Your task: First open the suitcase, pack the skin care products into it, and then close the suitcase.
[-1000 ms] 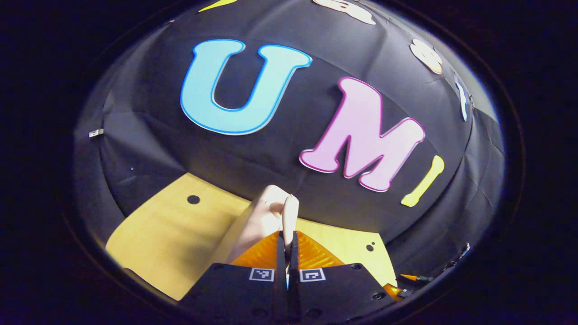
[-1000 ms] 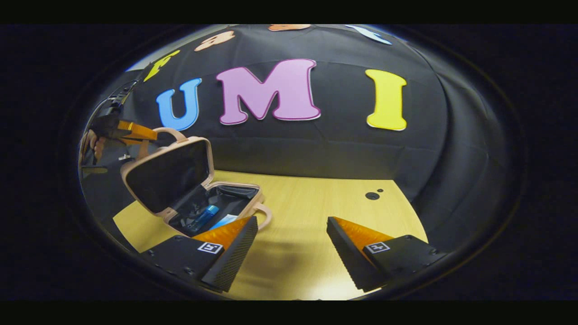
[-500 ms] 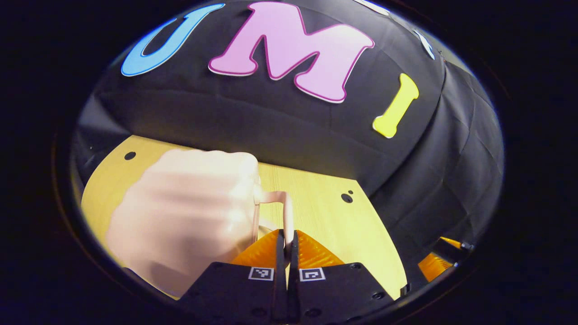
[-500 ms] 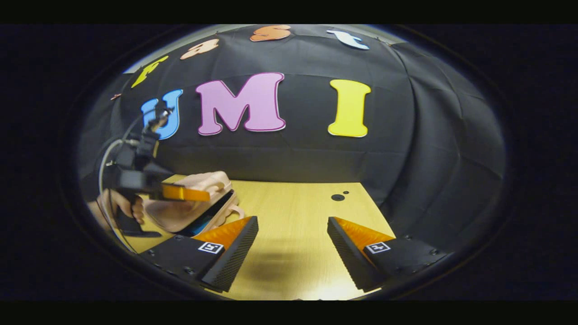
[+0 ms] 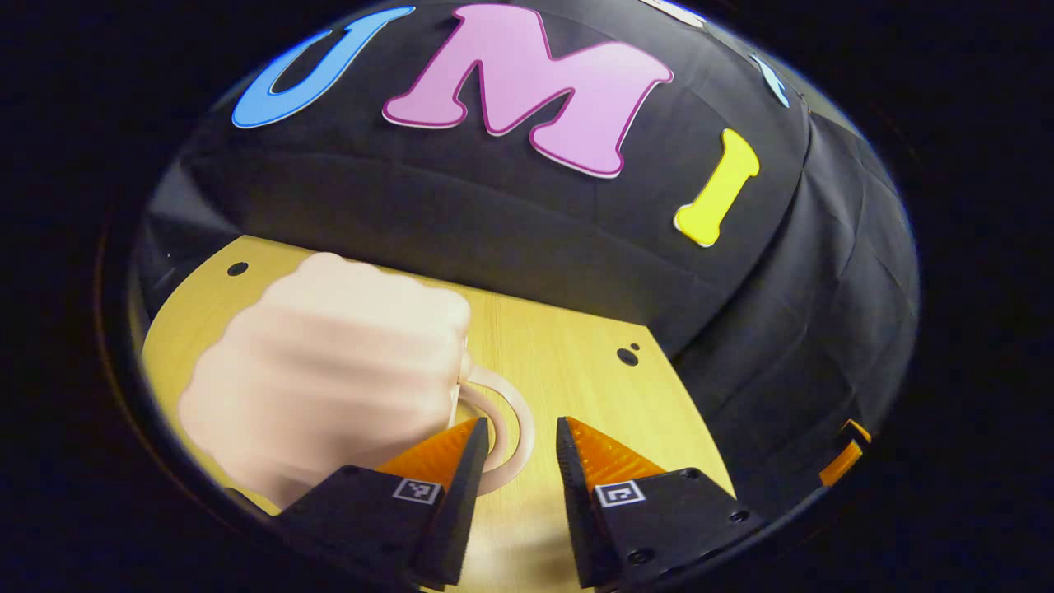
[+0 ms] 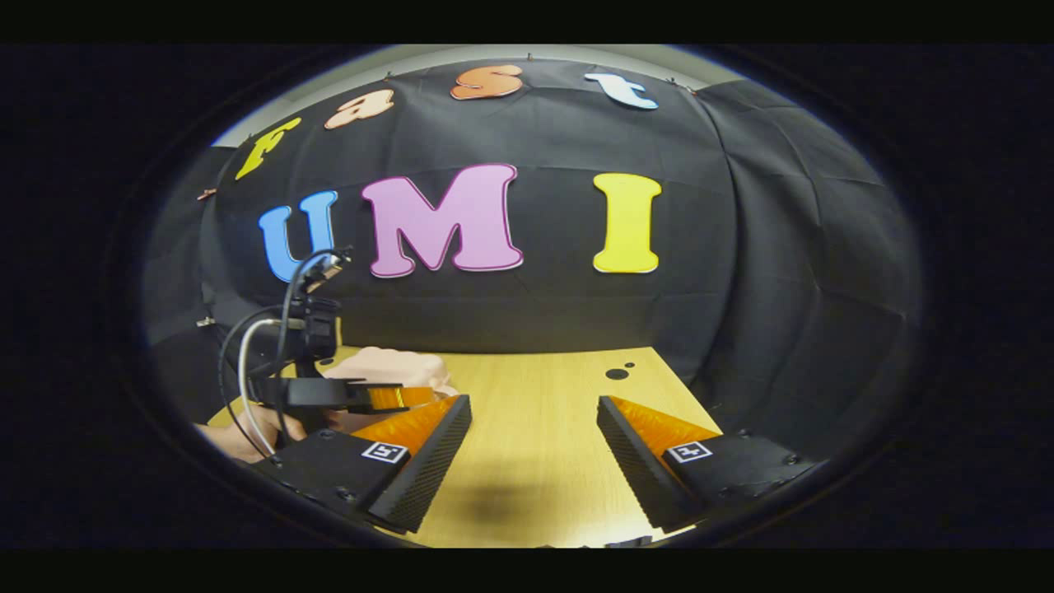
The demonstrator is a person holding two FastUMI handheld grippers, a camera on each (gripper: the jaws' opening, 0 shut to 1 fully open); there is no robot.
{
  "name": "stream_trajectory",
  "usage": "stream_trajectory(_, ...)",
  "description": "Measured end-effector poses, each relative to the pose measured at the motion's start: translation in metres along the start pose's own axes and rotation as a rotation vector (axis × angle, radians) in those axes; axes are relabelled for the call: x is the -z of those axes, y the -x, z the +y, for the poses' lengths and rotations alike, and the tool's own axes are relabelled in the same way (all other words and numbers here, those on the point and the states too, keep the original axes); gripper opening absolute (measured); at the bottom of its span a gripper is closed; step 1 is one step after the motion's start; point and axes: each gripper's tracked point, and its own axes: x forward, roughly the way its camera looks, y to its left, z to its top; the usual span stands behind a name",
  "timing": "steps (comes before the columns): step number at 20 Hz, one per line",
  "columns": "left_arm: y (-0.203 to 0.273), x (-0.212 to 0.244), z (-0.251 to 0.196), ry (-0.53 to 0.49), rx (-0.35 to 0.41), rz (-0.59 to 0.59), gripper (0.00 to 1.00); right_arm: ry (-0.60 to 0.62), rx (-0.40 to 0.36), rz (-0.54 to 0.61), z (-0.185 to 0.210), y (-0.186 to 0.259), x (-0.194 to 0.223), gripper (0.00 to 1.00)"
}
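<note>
Two tongs: I see both apart, gripping nothing.
Left tongs (image 5: pixel 517 469): level, low over the counter (image 5: pixel 576 362), straddling the closed suitcase's (image 5: pixel 329 379) handle (image 5: pixel 515 428).
Right tongs (image 6: pixel 533 449): level, over bare counter.

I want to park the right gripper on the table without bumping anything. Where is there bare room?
Bare tabletop runs from the pink suitcase across to the two small holes near the cloth wall, open under the right gripper. It is crowded at the suitcase handle, where the left gripper hangs open.

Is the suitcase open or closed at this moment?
Closed. The suitcase lies flat on the table, lid down; the left hand-held gripper is open around its handle.
</note>
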Motion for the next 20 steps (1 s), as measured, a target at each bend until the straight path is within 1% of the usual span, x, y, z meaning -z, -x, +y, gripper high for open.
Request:
stream_trajectory(1, 0.017, -0.009, -0.003, 0.013, 0.028, -0.031, 0.7, -0.002, -0.007, -0.012, 0.007, 0.004, -0.006, 0.98)
stream_trajectory(2, 0.038, -0.013, -0.009, 0.038, 0.061, -0.03, 0.88, -0.012, -0.014, -0.016, 0.013, 0.009, -0.011, 0.98)
stream_trajectory(3, 0.058, -0.017, -0.009, 0.059, 0.076, -0.03, 0.91, -0.026, -0.025, -0.024, 0.022, 0.014, -0.016, 0.98)
stream_trajectory(4, 0.074, -0.027, -0.005, 0.051, 0.066, -0.057, 0.91, -0.038, -0.036, -0.036, 0.03, 0.018, -0.023, 0.98)
stream_trajectory(5, 0.088, -0.038, 0.005, 0.01, 0.023, -0.105, 0.93, -0.042, -0.044, -0.045, 0.036, 0.023, -0.029, 0.97)
stream_trajectory(7, 0.13, -0.069, 0.033, -0.111, -0.099, -0.232, 0.96, -0.045, -0.059, -0.07, 0.049, 0.036, -0.039, 0.97)
stream_trajectory(8, 0.153, -0.084, 0.042, -0.166, -0.148, -0.29, 0.96, -0.044, -0.066, -0.088, 0.054, 0.043, -0.044, 0.97)
stream_trajectory(9, 0.178, -0.094, 0.044, -0.209, -0.172, -0.339, 0.96, -0.041, -0.07, -0.101, 0.058, 0.05, -0.048, 0.97)
stream_trajectory(10, 0.202, -0.102, 0.042, -0.246, -0.176, -0.374, 0.96, -0.036, -0.075, -0.111, 0.063, 0.058, -0.049, 0.98)
stream_trajectory(11, 0.223, -0.103, 0.042, -0.275, -0.186, -0.394, 0.96, -0.029, -0.077, -0.117, 0.066, 0.067, -0.048, 0.98)
stream_trajectory(14, 0.271, -0.094, 0.058, -0.35, -0.255, -0.447, 0.96, -0.011, -0.082, -0.12, 0.076, 0.089, -0.04, 0.98)
stream_trajectory(17, 0.309, -0.082, 0.069, -0.371, -0.306, -0.489, 0.96, -0.004, -0.09, -0.109, 0.084, 0.105, -0.027, 0.97)
stream_trajectory(20, 0.329, -0.064, 0.082, -0.339, -0.327, -0.487, 0.96, 0.013, -0.092, -0.099, 0.087, 0.11, -0.022, 0.98)
